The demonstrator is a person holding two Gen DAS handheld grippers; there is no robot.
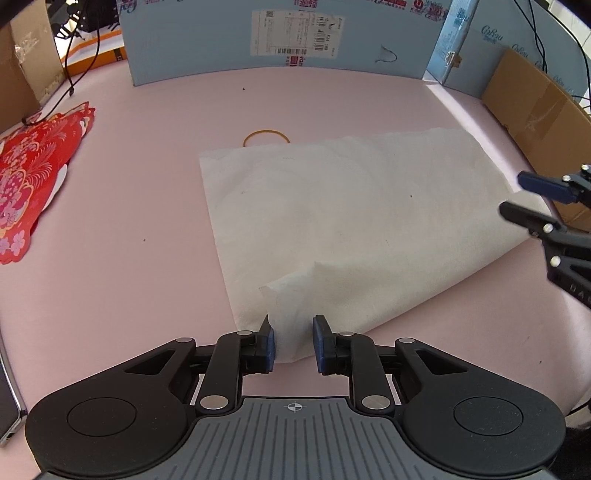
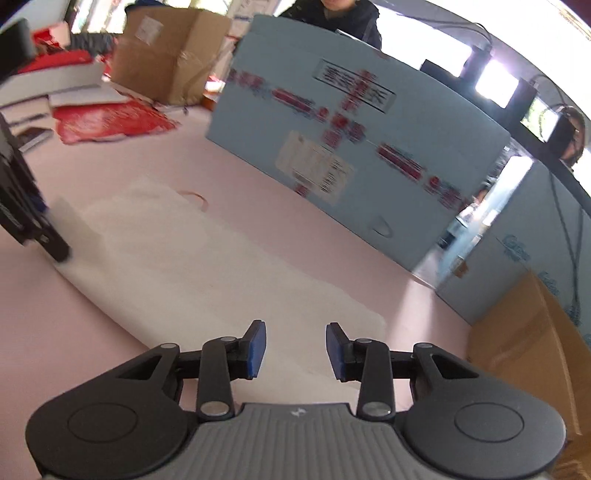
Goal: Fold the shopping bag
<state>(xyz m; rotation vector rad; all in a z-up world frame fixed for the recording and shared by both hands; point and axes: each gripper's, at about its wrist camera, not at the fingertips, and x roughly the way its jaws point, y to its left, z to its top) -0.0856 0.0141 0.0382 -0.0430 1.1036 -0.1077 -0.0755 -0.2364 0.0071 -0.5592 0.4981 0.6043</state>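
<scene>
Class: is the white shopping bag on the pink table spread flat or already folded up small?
Mostly spread: the shopping bag lies flat, only its near corner curled over by the left gripper.

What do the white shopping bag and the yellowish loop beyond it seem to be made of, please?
The shopping bag looks like thin matte non-woven fabric or paper: soft creases, no shine. The loop looks like a rubber band: thin, tan, lying flat.

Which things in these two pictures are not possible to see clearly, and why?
- Printed label on the blue cardboard panel: too small in the left wrist view, motion-blurred in the right.
- Yellow rubber band: near side hidden behind the white shopping bag.
- Right gripper: cut off by the left view's edge.
- Red patterned paper: cut off at the left edge.
</scene>
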